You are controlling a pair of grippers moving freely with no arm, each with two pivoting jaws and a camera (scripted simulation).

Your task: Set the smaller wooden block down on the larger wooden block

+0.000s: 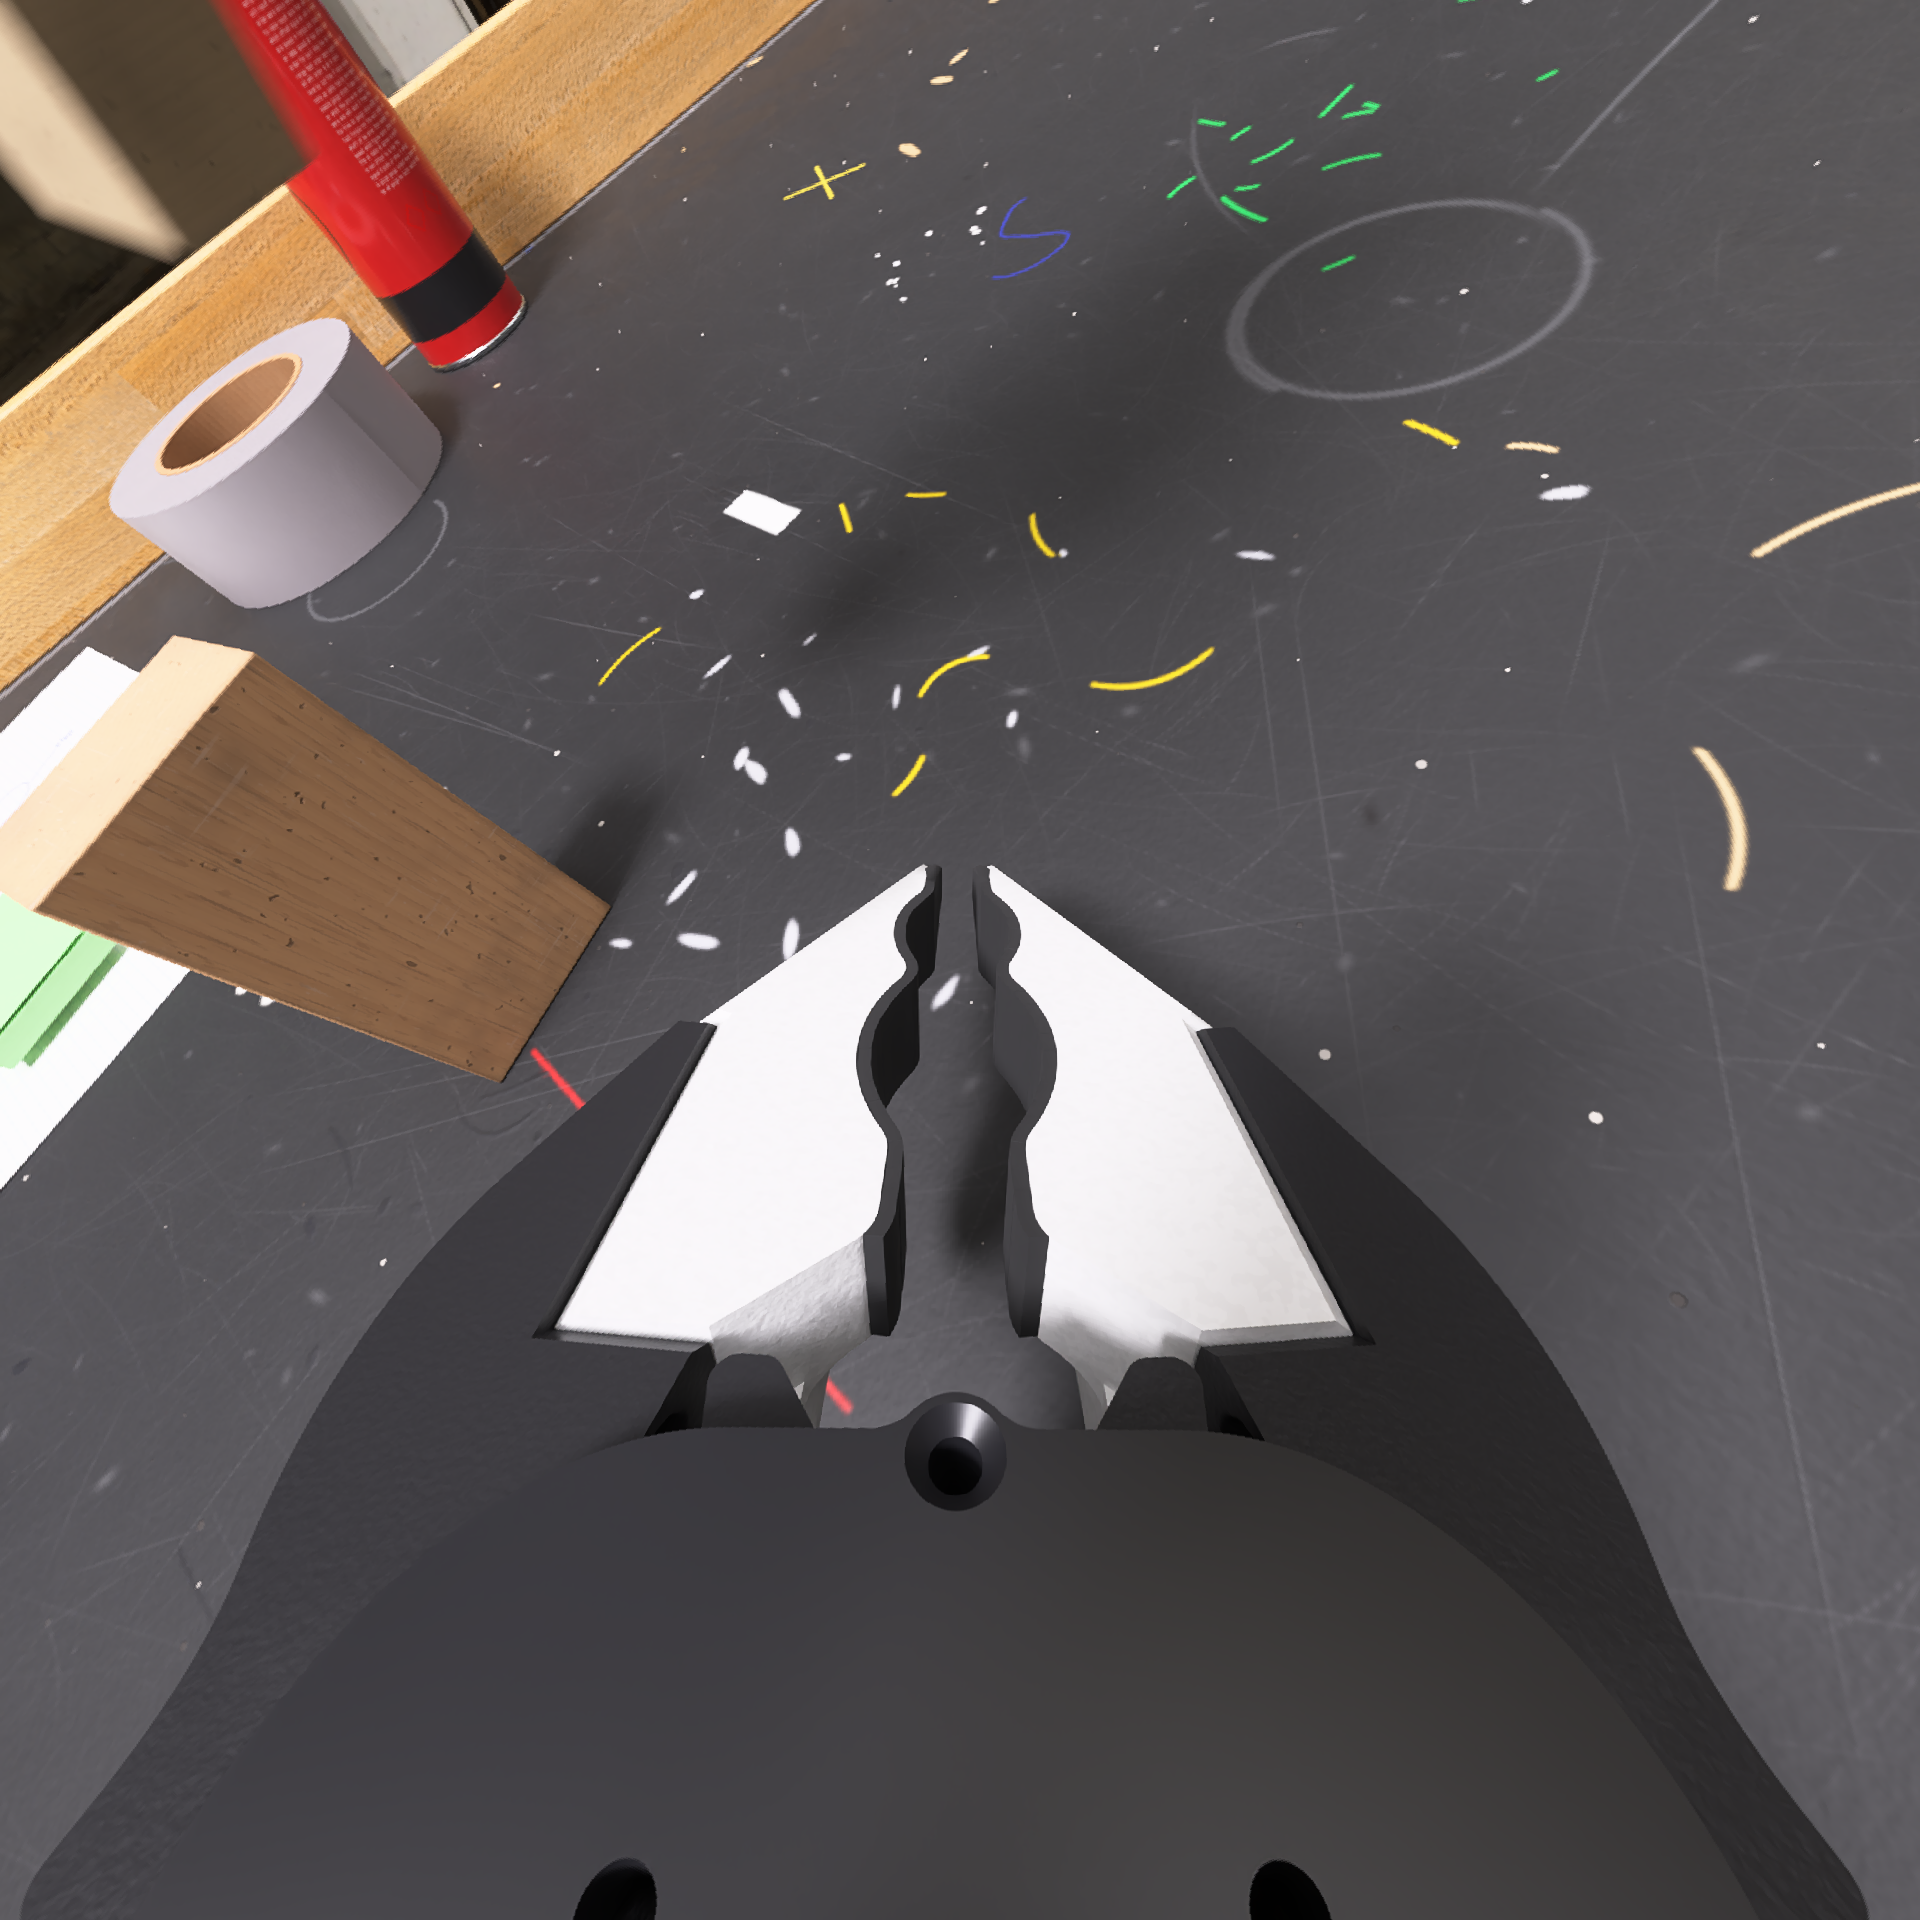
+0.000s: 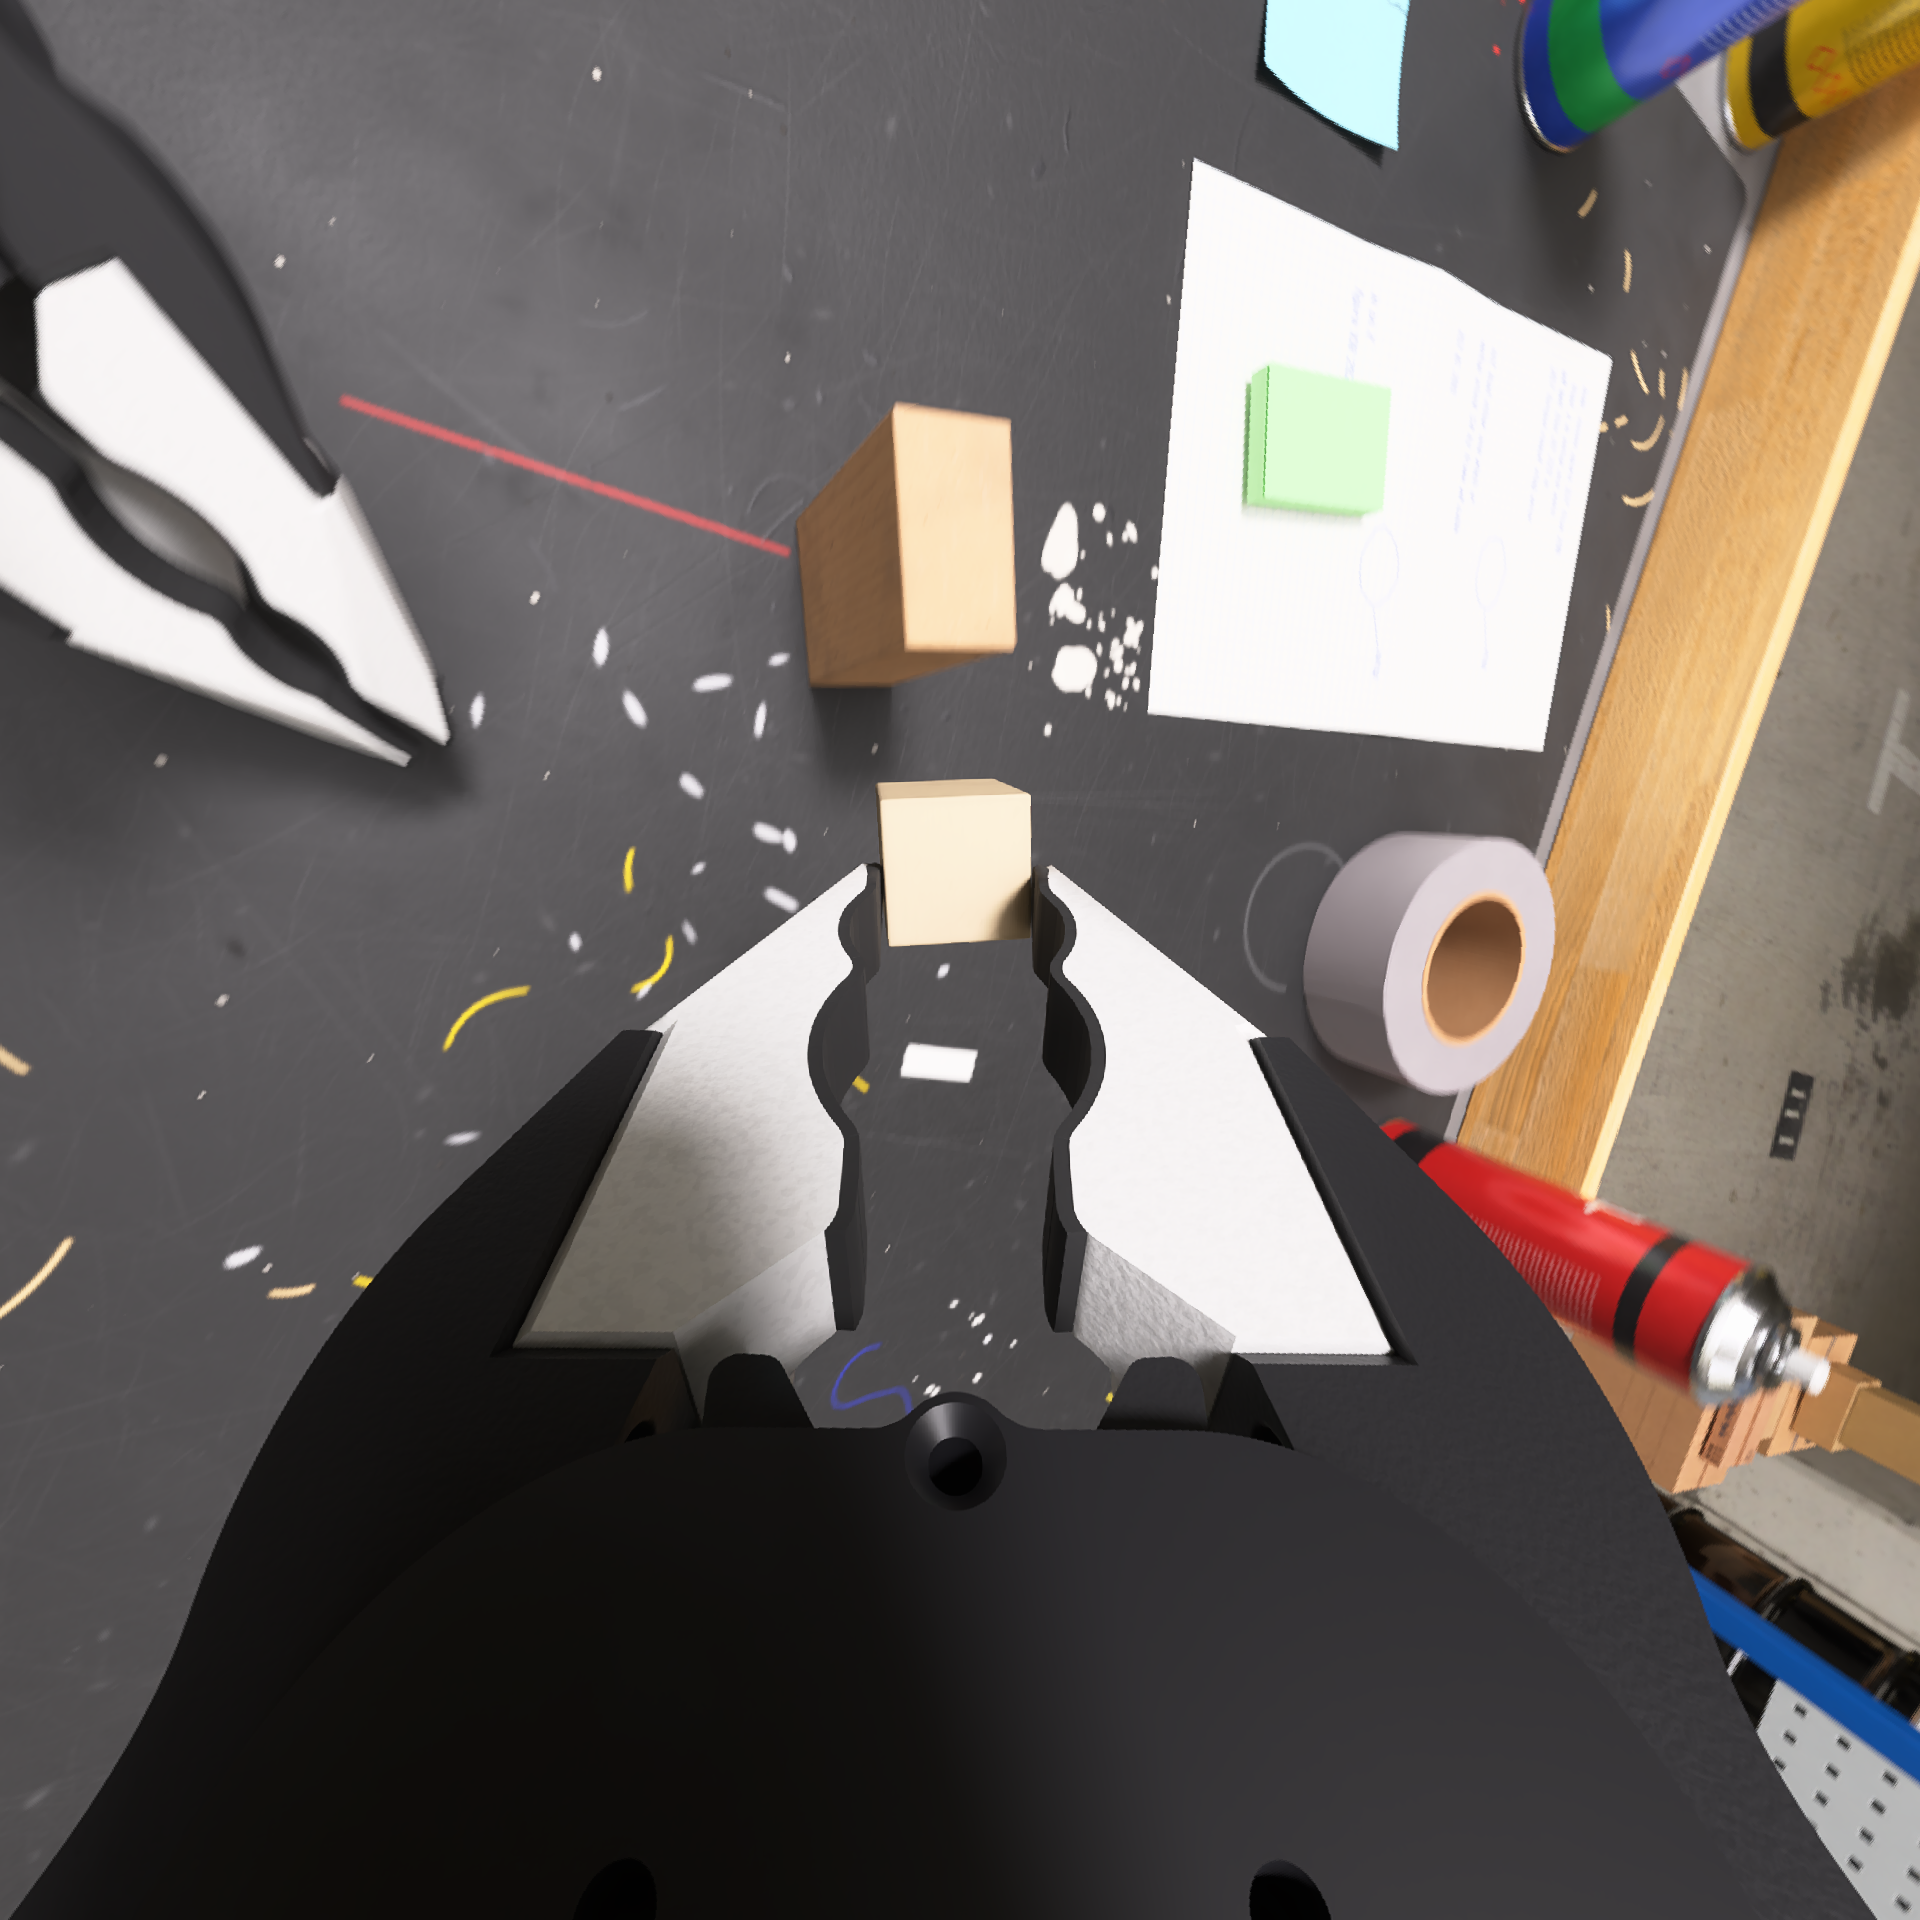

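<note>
Right gripper (image 2: 956, 883) clamped on the smaller wooden block (image 2: 954, 860) above the dark tabletop (image 2: 623, 260), larger wooden block (image 2: 914, 545) standing just beyond, left gripper (image 1: 957, 878) nearly closed, empty, grey tape roll (image 2: 1429, 961) nearby

The dark grey tabletop (image 2: 623, 260) was scuffed and flecked with paint marks in white, yellow, green and blue, plus a thin red line, and had a wooden border (image 2: 1704, 665) along one side. On it stood the larger wooden block (image 2: 914, 551), just beside a white sheet of paper (image 2: 1351, 623) that bore a green pad (image 2: 1317, 441). A grey roll of tape (image 2: 1423, 966) and a red spray can (image 2: 1579, 1262) stood near the border. A pale blue note (image 2: 1335, 62) and two more cans (image 2: 1683, 62) sat farther off.
</note>
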